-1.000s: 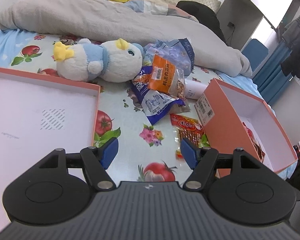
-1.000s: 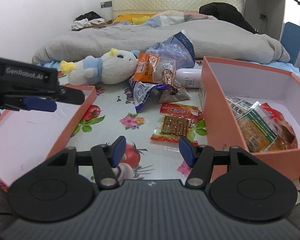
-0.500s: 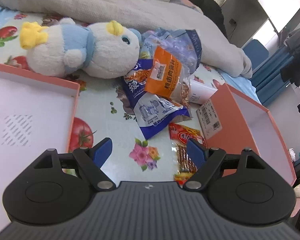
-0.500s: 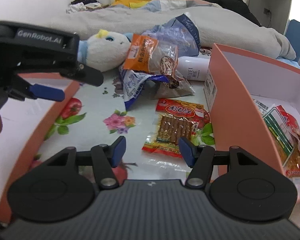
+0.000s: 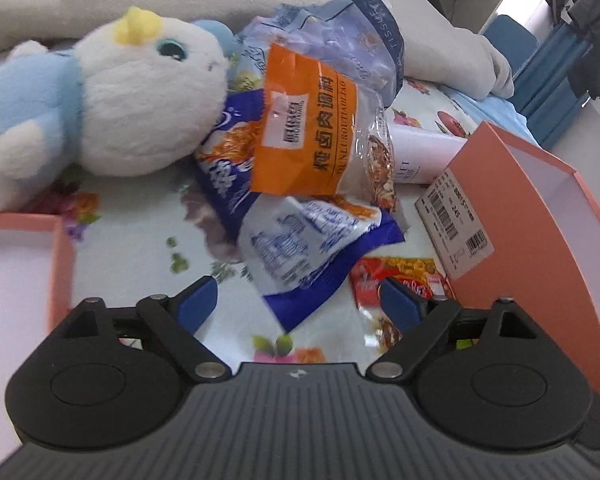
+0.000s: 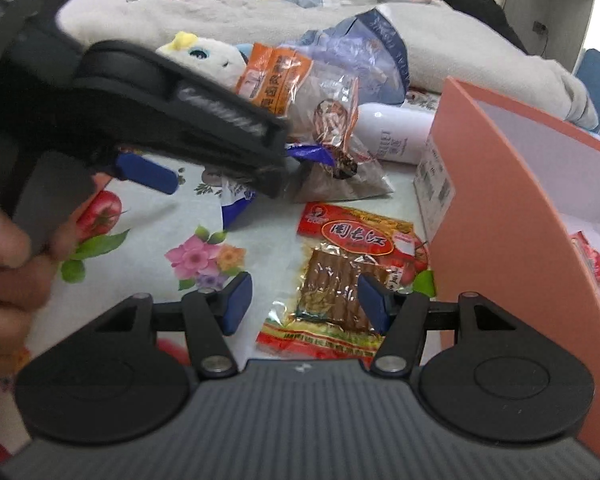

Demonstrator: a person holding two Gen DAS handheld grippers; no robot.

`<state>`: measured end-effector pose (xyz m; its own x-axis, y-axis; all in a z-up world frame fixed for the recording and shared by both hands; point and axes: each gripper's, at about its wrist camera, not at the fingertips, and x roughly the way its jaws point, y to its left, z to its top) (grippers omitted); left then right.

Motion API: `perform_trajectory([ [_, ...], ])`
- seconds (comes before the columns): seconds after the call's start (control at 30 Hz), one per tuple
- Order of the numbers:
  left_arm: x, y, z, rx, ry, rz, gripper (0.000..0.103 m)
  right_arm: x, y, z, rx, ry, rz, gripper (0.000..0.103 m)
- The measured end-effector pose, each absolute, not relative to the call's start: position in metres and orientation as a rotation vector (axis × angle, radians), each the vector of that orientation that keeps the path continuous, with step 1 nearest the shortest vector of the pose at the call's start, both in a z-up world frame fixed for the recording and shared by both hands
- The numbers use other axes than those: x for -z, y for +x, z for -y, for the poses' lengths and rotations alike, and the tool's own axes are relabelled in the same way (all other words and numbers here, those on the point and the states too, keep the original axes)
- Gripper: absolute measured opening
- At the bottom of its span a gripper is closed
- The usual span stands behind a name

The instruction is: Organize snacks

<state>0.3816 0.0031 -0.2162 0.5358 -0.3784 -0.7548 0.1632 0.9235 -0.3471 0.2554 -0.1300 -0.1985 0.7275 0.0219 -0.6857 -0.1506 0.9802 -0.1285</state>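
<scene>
The left tool had just been opening and stood spread over the blue-and-white snack bag, not touching it. The right tool stood half-spread, empty, above the red dried-tofu packet, which lay on the bed beside the orange box.

A home bedroom: rumpled duvet, plush toy, fruit-print bedsheet.
</scene>
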Motion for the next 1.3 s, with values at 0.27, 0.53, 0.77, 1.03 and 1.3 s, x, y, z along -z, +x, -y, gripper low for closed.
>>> perform_trajectory([
  [0.27,0.231,0.398,0.013,0.296,-0.209,-0.91,0.091,0.211,0.264,0.139,-0.07,-0.167,-0.774,0.061],
  [0.53,0.232,0.394,0.015,0.201,-0.163,-0.874,0.048,0.211,0.265,0.141,-0.136,-0.144,-0.794,0.063],
  [0.77,0.227,0.383,-0.003,0.181,-0.237,-0.879,0.031,0.207,0.257,0.136,-0.202,-0.132,-0.827,0.063],
  [1.03,0.218,0.344,-0.012,0.186,-0.255,-0.898,0.028,0.203,0.233,0.131,-0.24,-0.125,-0.85,0.063],
  [1.3,0.207,0.284,-0.02,0.179,-0.261,-0.917,0.027,0.198,0.197,0.135,-0.276,-0.088,-0.893,0.063],
])
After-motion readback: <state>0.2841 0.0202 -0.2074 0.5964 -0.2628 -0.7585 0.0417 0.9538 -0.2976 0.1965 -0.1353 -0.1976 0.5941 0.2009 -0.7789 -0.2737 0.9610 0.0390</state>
